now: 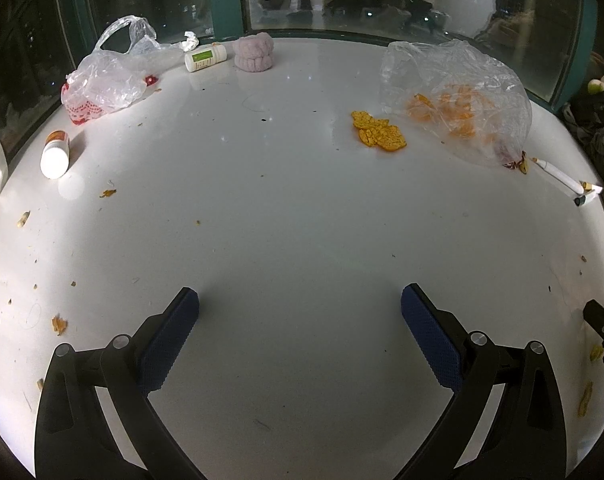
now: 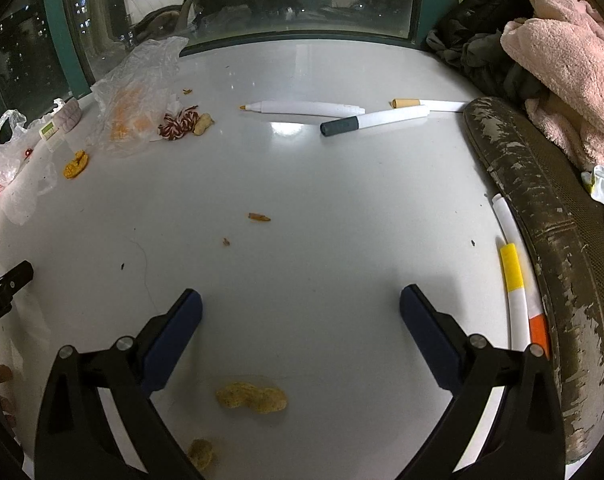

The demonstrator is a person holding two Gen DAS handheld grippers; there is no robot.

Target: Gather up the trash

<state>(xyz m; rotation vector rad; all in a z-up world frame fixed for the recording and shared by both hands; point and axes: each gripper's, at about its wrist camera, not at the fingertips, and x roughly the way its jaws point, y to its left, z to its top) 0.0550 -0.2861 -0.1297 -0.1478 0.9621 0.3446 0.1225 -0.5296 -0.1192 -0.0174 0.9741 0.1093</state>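
Your left tongs [image 1: 300, 300] and right tongs [image 2: 301, 300] gape wide and empty over the glossy white tabletop [image 1: 302, 208]; a crumpled yellow peanut shell [image 2: 251, 397] lies between the right pair

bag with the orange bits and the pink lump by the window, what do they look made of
Bag: thin clear plastic film, glossy; it crinkles and the orange pieces show through.
Pink lump: probably soft fleecy fabric, matt; its surface looks fuzzy and ribbed.

Peel [image 1: 379, 133] left of bag [image 1: 462, 100]
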